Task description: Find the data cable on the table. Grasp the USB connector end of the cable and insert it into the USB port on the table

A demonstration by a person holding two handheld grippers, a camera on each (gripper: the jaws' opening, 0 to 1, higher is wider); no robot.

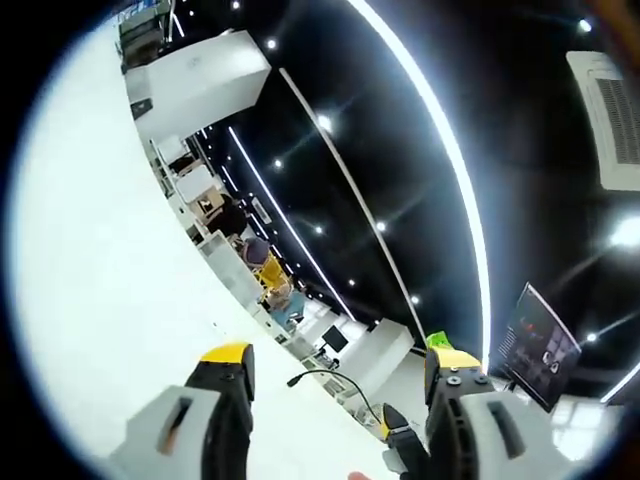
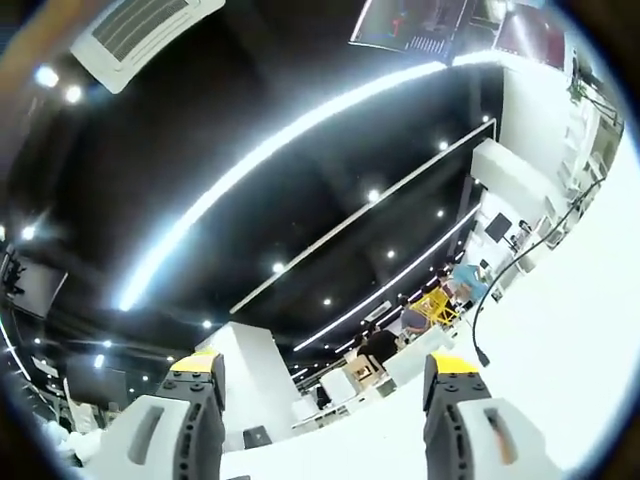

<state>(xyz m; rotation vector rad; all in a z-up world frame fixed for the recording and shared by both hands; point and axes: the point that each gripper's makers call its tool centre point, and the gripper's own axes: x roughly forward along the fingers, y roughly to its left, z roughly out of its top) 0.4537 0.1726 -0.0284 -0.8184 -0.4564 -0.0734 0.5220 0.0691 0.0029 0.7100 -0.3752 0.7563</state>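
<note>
White table (image 1: 100,300) carries black cable (image 1: 325,372), lying loose | left gripper (image 1: 340,358) jaws wide apart, empty | right gripper (image 2: 325,365) jaws wide apart, empty | judged: task at start; grasp and insertion both outstanding.

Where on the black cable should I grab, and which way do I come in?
Take the black cable at its thicker free end, lying on the white table just beyond the open right hand-held gripper. Approach along the cable's own line, closing across the plug's sides. Whether this is the USB end is too small to tell.
</note>
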